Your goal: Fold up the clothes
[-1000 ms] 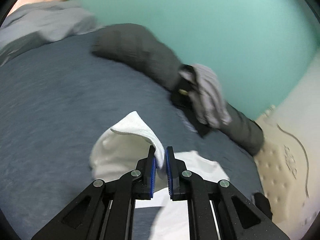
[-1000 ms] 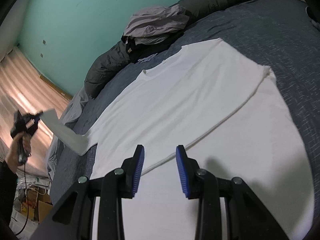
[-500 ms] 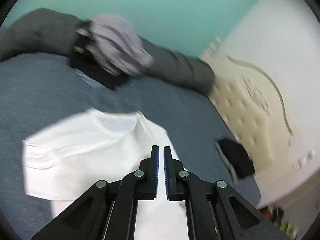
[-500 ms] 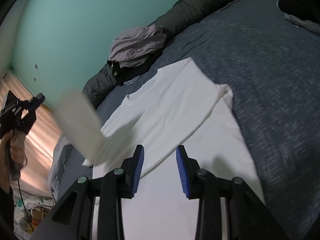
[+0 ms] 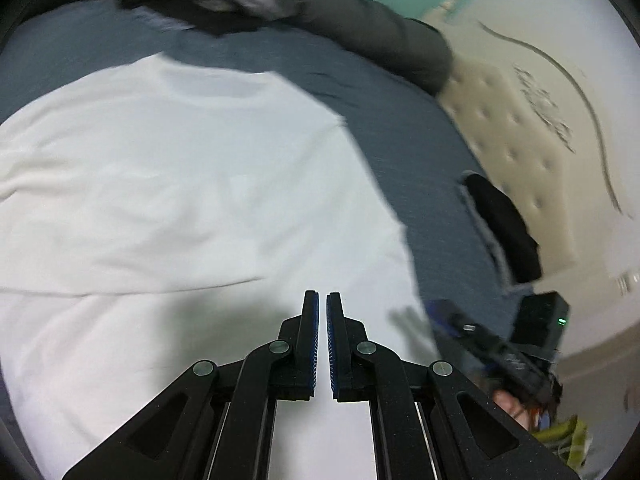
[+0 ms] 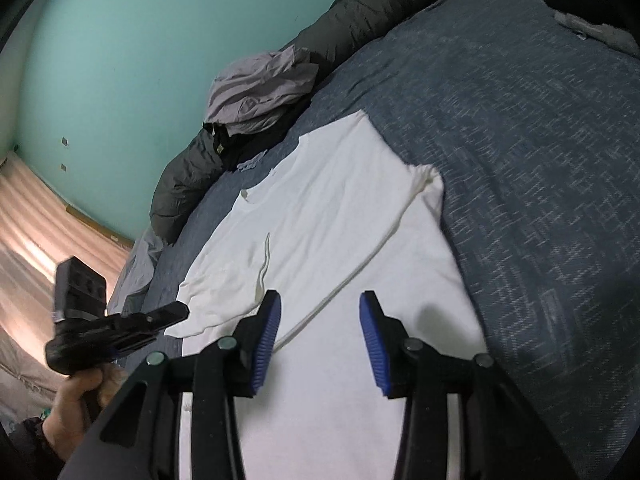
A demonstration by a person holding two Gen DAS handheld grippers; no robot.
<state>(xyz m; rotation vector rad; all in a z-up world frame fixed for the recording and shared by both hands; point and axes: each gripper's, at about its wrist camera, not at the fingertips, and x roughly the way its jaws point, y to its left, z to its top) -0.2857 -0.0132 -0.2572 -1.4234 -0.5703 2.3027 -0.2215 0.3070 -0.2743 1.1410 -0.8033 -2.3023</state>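
Observation:
A white T-shirt (image 5: 180, 200) lies flat on the blue bed cover (image 5: 400, 128), collar toward the far side. In the right wrist view both sleeves of the T-shirt (image 6: 340, 208) are folded in over its body. My left gripper (image 5: 322, 298) hovers low over the shirt's near part, shut, with nothing between its pads. My right gripper (image 6: 320, 304) is above the shirt's lower body; its jaws are opening and hold nothing. Each gripper shows in the other's view: the left gripper (image 6: 182, 312) at the shirt's left edge, the right gripper (image 5: 440, 310) at its right edge.
A pile of grey and black clothes (image 6: 260, 88) rests against a rolled dark duvet (image 6: 360, 12) along the teal wall. A black garment (image 5: 500, 232) lies near the padded beige headboard (image 5: 520, 140). A hand (image 6: 76, 400) holds the left gripper.
The left gripper carried the white sleeve across onto the shirt, let it go, and dropped low over the shirt. The right gripper's jaws have spread wider.

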